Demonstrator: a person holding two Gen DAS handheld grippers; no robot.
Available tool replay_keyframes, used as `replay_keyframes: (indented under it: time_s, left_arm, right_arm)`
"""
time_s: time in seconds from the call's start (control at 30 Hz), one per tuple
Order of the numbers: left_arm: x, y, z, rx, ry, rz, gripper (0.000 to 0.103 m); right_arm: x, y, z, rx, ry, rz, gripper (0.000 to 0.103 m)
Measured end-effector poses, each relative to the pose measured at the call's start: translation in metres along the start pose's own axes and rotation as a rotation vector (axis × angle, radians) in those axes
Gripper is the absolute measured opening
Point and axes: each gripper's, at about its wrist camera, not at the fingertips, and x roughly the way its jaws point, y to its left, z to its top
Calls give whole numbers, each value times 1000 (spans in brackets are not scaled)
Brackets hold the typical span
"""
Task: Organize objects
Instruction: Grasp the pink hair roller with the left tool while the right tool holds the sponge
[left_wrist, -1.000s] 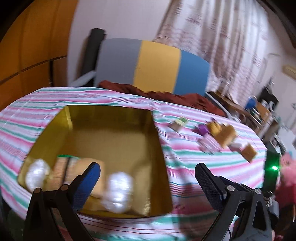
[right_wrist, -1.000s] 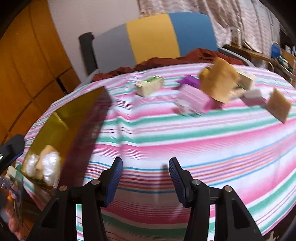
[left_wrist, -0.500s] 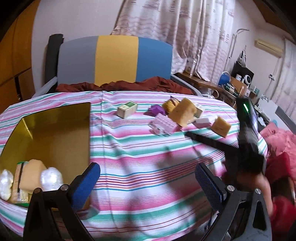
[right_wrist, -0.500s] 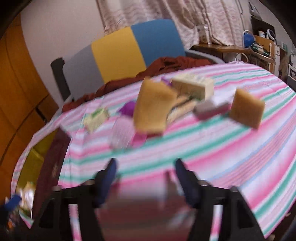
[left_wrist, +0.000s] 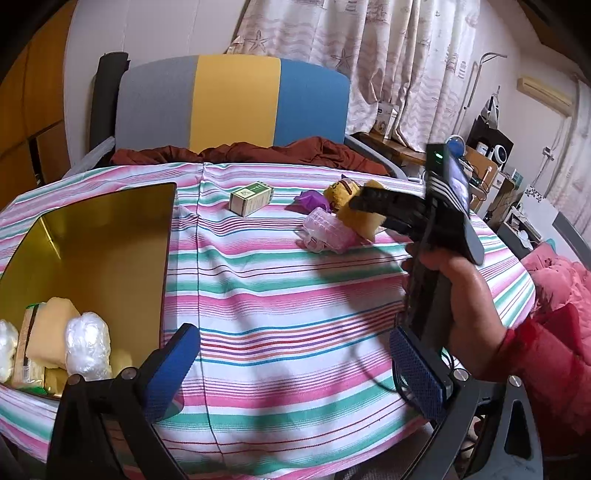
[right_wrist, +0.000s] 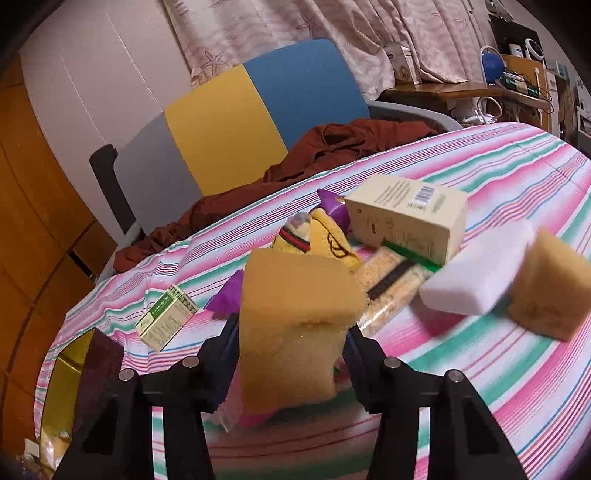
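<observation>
One yellow sponge block (right_wrist: 295, 325), coarse-pored, upright, its top edge ragged and its sides pinched inward, stood between the closing jaws of the right gripper (right_wrist: 290, 345), pads pressing both flanks. It sat on the striped tablecloth (right_wrist: 498, 376), amid the loose pile.

Items around it, right wrist view:
- At 12 o'clock, touching or just behind: yellow plush toy (right_wrist: 325, 236) with red-green band.
- At 1 o'clock: cream carton (right_wrist: 406, 218) with barcode, tilted.
- At 2 o'clock: wrapped snack bar (right_wrist: 391, 284), lying flat; white eraser-like block (right_wrist: 476, 269) beyond it.
- At 3 o'clock: second tan sponge (right_wrist: 554, 291), blurred.
- At 9 o'clock: small green-and-cream box (right_wrist: 166, 317); purple scrap (right_wrist: 225, 299) between.

Left wrist view:
- Left gripper (left_wrist: 295, 369), blue pads spread wide, nothing between them, hovering over the cloth.
- At 9 o'clock: gold tin (left_wrist: 96, 243) holding sponges and two clear-wrapped lumps (left_wrist: 86, 347).
- At 2 o'clock: hand (left_wrist: 461, 302) in red sleeve, grasping the right tool's handle.
- Pink plastic case (left_wrist: 327, 230) near the pile.
</observation>
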Motion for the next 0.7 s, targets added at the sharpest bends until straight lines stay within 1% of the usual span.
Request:
replay_keyframes:
  time_s: [0.07, 0.2, 0.33, 0.37, 0.43, 0.5, 0.63, 0.7]
  left_arm:
    - [3, 1, 1, -4, 2, -3, 103]
    - [12, -1, 5, -21, 18, -12, 103]
    - [24, -7, 15, -33, 26, -20, 103]
    - [29, -11, 17, -20, 33, -15, 103]
    - [41, -21, 21, 25, 41, 3, 103]
    - [56, -34, 23, 91, 57, 22, 103]
    - [81, -54, 29, 197, 61, 26, 103]
    - [96, -60, 32, 224, 73, 32, 103]
  right_arm:
    - [-11, -3, -8, 8, -15, 2, 51]
    - [-30, -14, -28, 49, -33, 35, 51]
    - [-44, -29, -45, 115, -41, 60, 51]
    - [-45, -33, -48, 137, -36, 68, 51]
    - [-48, -43, -54, 182, -37, 110, 51]
    - [-50, -48, -57, 191, -51, 124, 51]
    - [-52, -49, -61, 192, -65, 141, 51]
    - [-51, -54, -62, 220, -68, 157, 51]
